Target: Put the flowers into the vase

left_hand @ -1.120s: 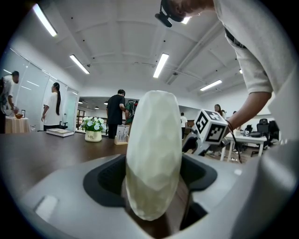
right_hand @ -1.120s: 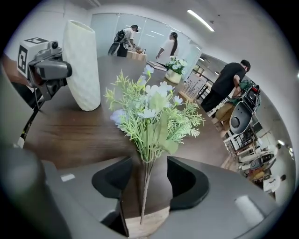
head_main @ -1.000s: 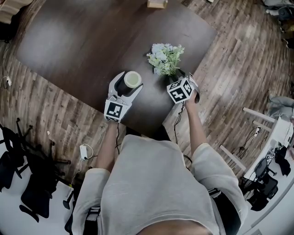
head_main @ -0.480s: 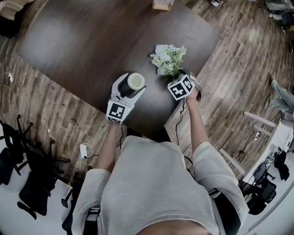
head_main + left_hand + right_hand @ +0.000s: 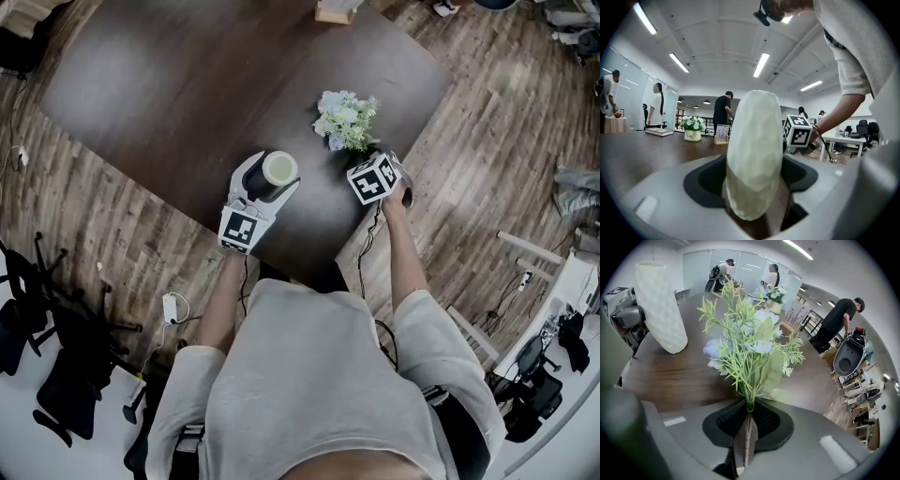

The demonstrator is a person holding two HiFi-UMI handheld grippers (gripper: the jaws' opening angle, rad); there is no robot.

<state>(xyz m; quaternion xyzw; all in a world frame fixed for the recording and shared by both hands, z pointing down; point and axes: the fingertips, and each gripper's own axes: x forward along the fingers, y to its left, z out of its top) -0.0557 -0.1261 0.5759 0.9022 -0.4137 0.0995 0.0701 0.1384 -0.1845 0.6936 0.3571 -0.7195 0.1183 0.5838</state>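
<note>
Right gripper (image 5: 747,417), jaws closing on stem of flowers (image 5: 751,341); left gripper (image 5: 755,183) clamps vase (image 5: 754,140).

shirt (image 5: 309,375): pale grey; grippers (image 5: 754,206) (image 5: 747,437): grey (black-white marker cubes (image 5: 240,228)); cables (image 5: 359,253): black

Dark table (image 5: 169,84), plank floor (image 5: 487,122), black chairs (image 5: 67,398), white adapter (image 5: 173,307), distant potted plant (image 5: 692,129)

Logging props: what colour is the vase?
Pale cream-white vase, faceted surface; clearest in the left gripper view.
</note>
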